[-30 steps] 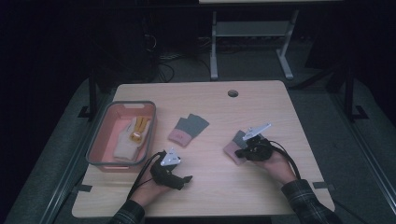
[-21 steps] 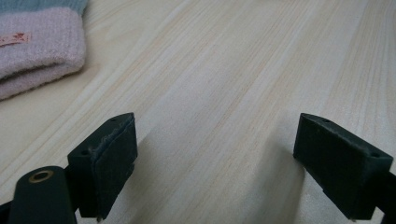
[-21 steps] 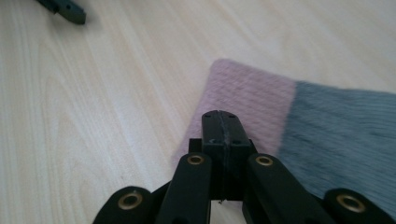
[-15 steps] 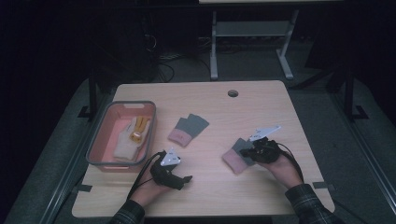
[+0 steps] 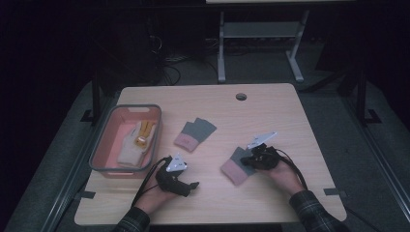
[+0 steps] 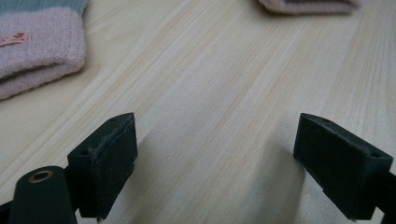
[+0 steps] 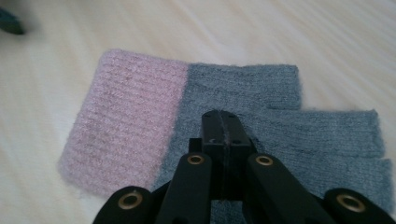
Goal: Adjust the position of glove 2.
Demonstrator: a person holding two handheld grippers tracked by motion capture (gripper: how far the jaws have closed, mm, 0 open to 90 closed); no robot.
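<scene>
Knitwear lies on a pale wooden table where a person in plaid sleeves holds a black two-jaw gripper in each hand. The right gripper has its jaws pressed together, with no gap between the pads. Their tip sits over a flat knitted glove with a grey body and a pink ribbed cuff. Whether the closed tip pinches the wool or merely rests on it cannot be told. From this gripper, the pink cuff lies ahead and to the left of the tip, and the grey finger sections run off to the right. In the high view the same glove shows just left of the right gripper, partly under it.

The left gripper has its jaws wide apart over bare wood, with nothing between the pads. Ahead of it to the left lies a second grey glove with a pink cuff; the first glove's pink edge lies ahead to the right. Both are well clear of its jaws.

Beyond the left gripper in the high view, to its left, stands a pink rectangular plastic bin with a grey rim. It holds a cream and yellow glove. Near the table's far edge is a small round cable hole.
</scene>
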